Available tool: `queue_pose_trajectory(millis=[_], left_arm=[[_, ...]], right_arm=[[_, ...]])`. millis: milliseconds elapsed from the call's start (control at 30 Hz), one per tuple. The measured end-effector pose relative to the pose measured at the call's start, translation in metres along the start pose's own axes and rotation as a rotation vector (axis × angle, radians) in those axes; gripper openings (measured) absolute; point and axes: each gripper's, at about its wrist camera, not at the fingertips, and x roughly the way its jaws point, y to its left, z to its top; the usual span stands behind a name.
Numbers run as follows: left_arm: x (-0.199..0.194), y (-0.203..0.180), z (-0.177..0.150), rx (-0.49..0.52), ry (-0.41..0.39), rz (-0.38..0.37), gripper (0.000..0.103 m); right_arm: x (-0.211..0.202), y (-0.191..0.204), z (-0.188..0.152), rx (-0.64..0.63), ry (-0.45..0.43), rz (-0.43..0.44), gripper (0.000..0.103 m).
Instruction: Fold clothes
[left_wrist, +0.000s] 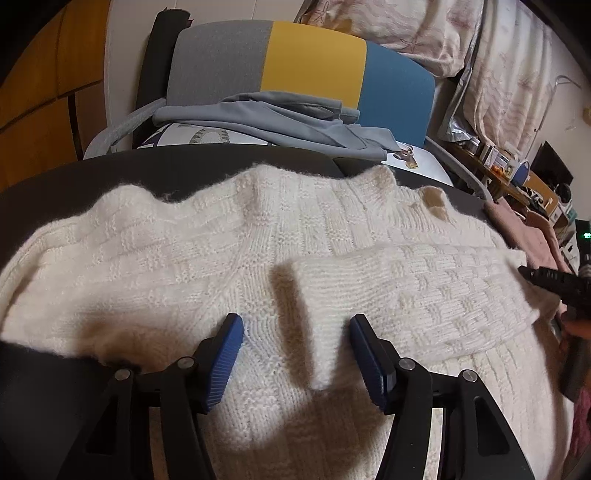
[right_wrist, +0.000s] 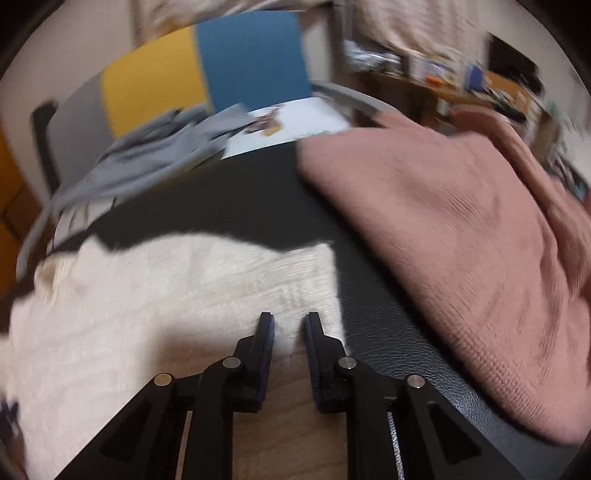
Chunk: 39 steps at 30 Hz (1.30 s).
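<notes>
A cream knit sweater (left_wrist: 221, 258) lies spread on the black table (left_wrist: 147, 173), with one sleeve (left_wrist: 406, 291) folded across its body. My left gripper (left_wrist: 297, 325) hangs just above it, jaws wide apart. The sleeve's cuff lies between the blue pads (left_wrist: 225, 362), which do not press on it. In the blurred right wrist view, my right gripper (right_wrist: 289, 319) sits over the sweater's (right_wrist: 166, 295) right edge. Its jaws stand a narrow gap apart with nothing in them. Its black body (left_wrist: 554, 284) also shows at the right edge of the left wrist view.
A pink knit garment (right_wrist: 461, 240) lies heaped on the table's right side. Behind the table, a grey garment (left_wrist: 277, 118) is draped over a chair with a grey, yellow and blue back (left_wrist: 314, 62). A cluttered shelf (left_wrist: 517, 173) stands far right.
</notes>
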Motion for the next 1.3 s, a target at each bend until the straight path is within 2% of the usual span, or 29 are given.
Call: queue_pose_trajectory(millis=[67,100,133,200,233,333,433,500,533,567,600,633,700,767,800,900,967,1067,1167,1200,1233,1300], left_arm=[[0.001,0.003,0.001,-0.001,0.0,-0.007,0.064],[0.002,0.005,0.001,-0.004,0.001,-0.012,0.064],[0.001,0.006,0.002,-0.003,0.002,-0.007,0.064],[-0.004,0.0,0.009,0.027,0.003,0.021,0.063],[-0.007,-0.003,0.013,0.044,0.003,0.036,0.062],[-0.018,-0.013,0.038,0.064,-0.065,0.009,0.063],[-0.004,-0.028,0.071,0.108,-0.051,0.025,0.063],[0.016,-0.037,0.09,0.14,-0.022,0.03,0.063],[0.026,-0.042,0.097,0.155,-0.008,0.029,0.063],[0.036,-0.047,0.102,0.168,0.006,0.028,0.061],[0.047,-0.053,0.108,0.177,0.028,0.02,0.051],[0.059,-0.057,0.112,0.181,0.054,0.011,0.033],[0.084,-0.063,0.117,0.178,0.116,0.004,0.026],[0.104,-0.069,0.12,0.179,0.131,0.024,0.026],[0.107,-0.073,0.123,0.195,0.109,0.036,0.026],[0.115,-0.076,0.125,0.223,0.063,0.071,0.027],[0.118,-0.074,0.125,0.221,0.036,0.089,0.028],[0.117,-0.07,0.123,0.209,0.019,0.083,0.028],[0.109,-0.062,0.126,0.187,0.026,0.045,0.028],[0.1,-0.056,0.125,0.161,0.016,0.029,0.029],[0.091,-0.048,0.123,0.133,0.0,0.017,0.031],[0.076,-0.033,0.116,0.092,-0.022,0.039,0.04]], right_arm=[[-0.003,0.014,0.0,-0.043,0.002,-0.055,0.015],[-0.008,0.023,0.001,-0.059,-0.009,-0.049,0.021],[-0.014,0.033,0.001,-0.075,-0.029,-0.012,0.021],[-0.021,0.056,-0.001,-0.127,-0.069,0.133,0.022],[-0.021,0.069,-0.001,-0.162,-0.068,0.194,0.022],[-0.01,0.101,0.005,-0.221,-0.008,0.346,0.024],[0.011,0.126,0.016,-0.29,0.056,0.363,0.024],[0.021,0.14,0.023,-0.348,0.053,0.369,0.024],[0.022,0.145,0.024,-0.375,0.047,0.371,0.022],[0.025,0.149,0.025,-0.398,0.05,0.37,0.012],[0.031,0.154,0.027,-0.414,0.067,0.362,0.009],[0.039,0.158,0.029,-0.426,0.086,0.353,0.009],[0.053,0.163,0.031,-0.431,0.121,0.323,0.009],[0.063,0.161,0.036,-0.413,0.118,0.303,0.009],[0.067,0.159,0.039,-0.4,0.111,0.297,0.006],[0.076,0.147,0.044,-0.306,0.083,0.256,0.006],[0.08,0.137,0.042,-0.232,0.054,0.259,0.005],[0.081,0.134,0.04,-0.204,0.025,0.263,0.005],[0.074,0.134,0.045,-0.189,0.044,0.285,0.011],[0.068,0.135,0.045,-0.184,0.04,0.303,0.02],[0.056,0.138,0.043,-0.184,0.017,0.348,0.024],[0.035,0.154,0.036,-0.222,0.005,0.468,0.026]])
